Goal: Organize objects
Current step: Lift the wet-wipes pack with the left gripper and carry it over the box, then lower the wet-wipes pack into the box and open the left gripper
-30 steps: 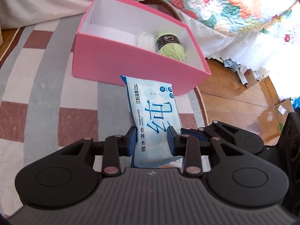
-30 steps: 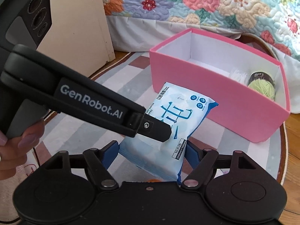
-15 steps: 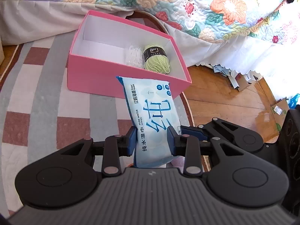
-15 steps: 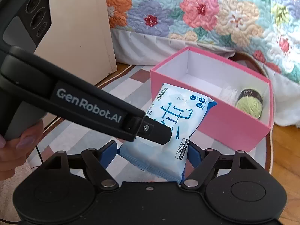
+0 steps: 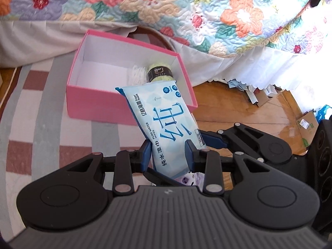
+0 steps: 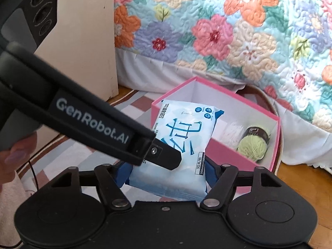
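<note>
Both the left gripper and right gripper clasp the wipes pack; only the right view shows a hand, jaws just closing

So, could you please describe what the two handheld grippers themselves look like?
Both the left gripper and the right gripper have matte black bodies, linkage arms with silver rivets and blue finger pads. The left one's side reads "GenRobot.AI" in white.

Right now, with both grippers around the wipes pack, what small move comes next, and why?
Probably carry the wipes pack forward over the pink box toward its bare left half. The left gripper pinches the pack's near end; the right gripper, whose jaws have just been closing, brackets its sides. The pack hangs over the near wall, and the yarn fills the right end.
</note>
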Tool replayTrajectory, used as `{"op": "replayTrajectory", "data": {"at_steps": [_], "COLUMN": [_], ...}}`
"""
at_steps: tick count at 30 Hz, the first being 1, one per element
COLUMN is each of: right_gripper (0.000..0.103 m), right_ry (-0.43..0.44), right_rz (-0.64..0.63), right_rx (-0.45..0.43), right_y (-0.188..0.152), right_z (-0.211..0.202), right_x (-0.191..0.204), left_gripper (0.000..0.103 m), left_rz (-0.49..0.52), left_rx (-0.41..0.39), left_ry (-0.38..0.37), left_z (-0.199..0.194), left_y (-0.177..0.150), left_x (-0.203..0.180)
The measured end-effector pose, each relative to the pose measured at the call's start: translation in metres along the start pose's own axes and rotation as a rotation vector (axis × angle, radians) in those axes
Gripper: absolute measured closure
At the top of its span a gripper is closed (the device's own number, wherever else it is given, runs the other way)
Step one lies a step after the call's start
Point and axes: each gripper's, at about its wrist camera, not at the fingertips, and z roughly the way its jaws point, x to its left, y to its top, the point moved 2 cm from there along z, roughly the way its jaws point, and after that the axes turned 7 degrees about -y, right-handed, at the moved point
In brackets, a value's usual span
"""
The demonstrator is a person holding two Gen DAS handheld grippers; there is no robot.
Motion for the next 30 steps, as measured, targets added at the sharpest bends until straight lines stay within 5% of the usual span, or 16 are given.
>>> {"op": "replayTrajectory", "data": {"at_steps": [22,30], "right_gripper": [0.033,0.033], "right_ry": [0.064,0.143], "right_rz": [0.112,0.190], "right_rx": [0.076,0.088], "right_y": [0.048,0.069], "right_z": [0.036,0.069], "right_x": [-0.049,-0.081], "left_gripper": [0.071,0.071], "left_rz": [-0.038,-0.120], "left_rx": [0.094,0.048], "left_ry": [0.069,0.089], "left_z": [0.037,0.058], "left_y": [0.078,0.109], "left_x": [-0.002,0.016]}}
